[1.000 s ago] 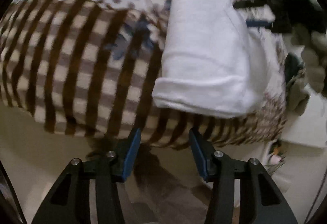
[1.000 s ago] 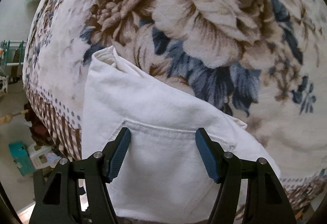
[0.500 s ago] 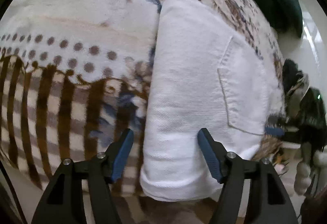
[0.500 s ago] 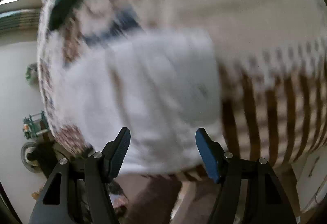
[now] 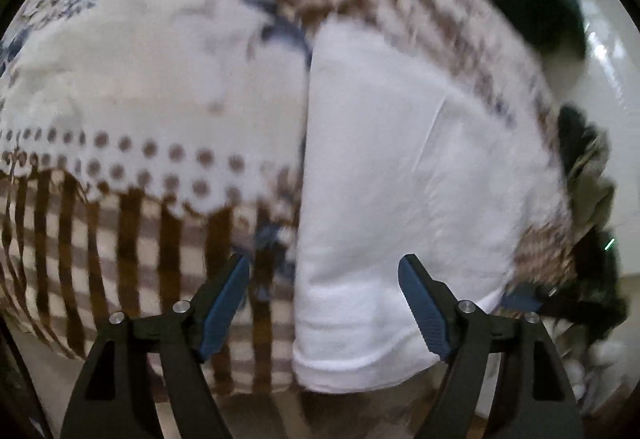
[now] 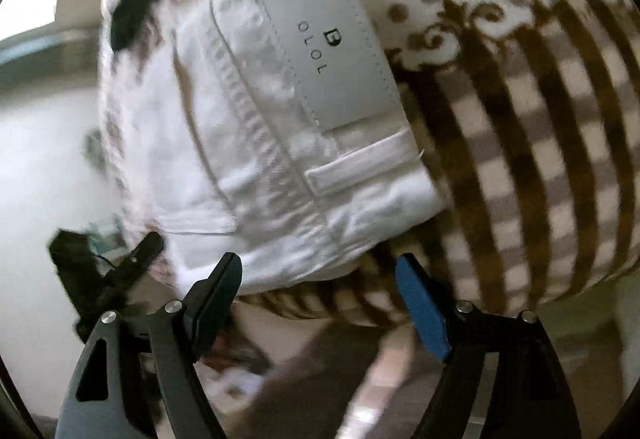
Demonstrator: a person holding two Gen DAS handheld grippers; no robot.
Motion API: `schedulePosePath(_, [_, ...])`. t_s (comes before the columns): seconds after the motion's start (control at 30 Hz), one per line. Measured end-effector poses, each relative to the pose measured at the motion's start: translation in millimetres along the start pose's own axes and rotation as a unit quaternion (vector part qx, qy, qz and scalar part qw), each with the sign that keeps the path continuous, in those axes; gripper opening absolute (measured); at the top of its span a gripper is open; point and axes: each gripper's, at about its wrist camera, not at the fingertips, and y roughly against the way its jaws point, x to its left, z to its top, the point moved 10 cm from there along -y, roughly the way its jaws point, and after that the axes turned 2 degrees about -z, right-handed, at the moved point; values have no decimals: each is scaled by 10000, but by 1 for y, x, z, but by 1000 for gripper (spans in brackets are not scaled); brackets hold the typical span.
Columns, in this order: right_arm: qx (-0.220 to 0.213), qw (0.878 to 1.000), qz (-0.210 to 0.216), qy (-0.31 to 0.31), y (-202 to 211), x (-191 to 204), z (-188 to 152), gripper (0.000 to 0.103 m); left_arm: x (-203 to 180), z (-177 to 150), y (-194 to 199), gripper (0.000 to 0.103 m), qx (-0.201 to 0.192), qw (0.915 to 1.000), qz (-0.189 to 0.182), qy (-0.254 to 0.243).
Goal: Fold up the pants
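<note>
Pants [image 5: 400,179] folded on blanket [image 5: 140,79], beyond both open jaws, untouched.

Both claws wider, off pants [image 5: 400,199].

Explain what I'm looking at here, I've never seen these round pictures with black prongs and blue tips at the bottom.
No robot here: a person holds a two-finger gripper in each hand, and a wide-angle camera on each looks forward along its fingers, which is why the pictures look round and bulged.

One picture is from the left gripper, the other from the right gripper. The black prongs with blue pads are their fingers.

Both look down at white pants, folded into a compact bundle, lying on a blanket with flowers, dots and brown stripes. The right view shows the waistband end with a grey label and a belt loop. In it, the black thing low on the left is probably the other gripper.

Nothing is held. Both grippers' jaws have just been opening and stand wide, with no cloth pinched between the pads.
</note>
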Motion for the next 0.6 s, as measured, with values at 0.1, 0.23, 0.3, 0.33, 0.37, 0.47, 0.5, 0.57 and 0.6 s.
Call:
schedulePosePath(0.1, [-148,9968,646,-444,-14,-9,0,82,9,11,-10,84,-39,9986,-374,362])
schedulePosePath(0.23, [-492,9872,1279,-822,-40,-17,6,84,19,27,-38,84,-7,9929,-742,934])
schedulePosePath(0.3, [-657,9814,1572,-881,-41,-13,6,84,16,31,-47,84,14,9908,-883,1024])
schedulePosePath(0.33, [-692,9745,1913,-952,-40,-8,4,87,13,34,-49,84,3,9906,-934,1000])
schedulePosePath(0.37, [-730,9675,2188,-1040,-38,-5,2,91,12,34,-49,84,18,9912,-924,953])
schedulePosePath(0.47, [-763,9601,2449,-1114,-35,-7,0,93,15,35,-54,87,78,9905,-1014,926])
schedulePosePath(0.5, [-783,9617,2384,-1100,-36,-12,-1,93,18,31,-50,87,92,9902,-1048,918])
schedulePosePath(0.57, [-791,9653,2224,-1115,-41,-23,2,89,19,30,-52,89,108,9896,-1130,881])
schedulePosePath(0.6, [-775,9663,2205,-1077,-42,-27,4,88,21,29,-51,89,124,9894,-1146,883])
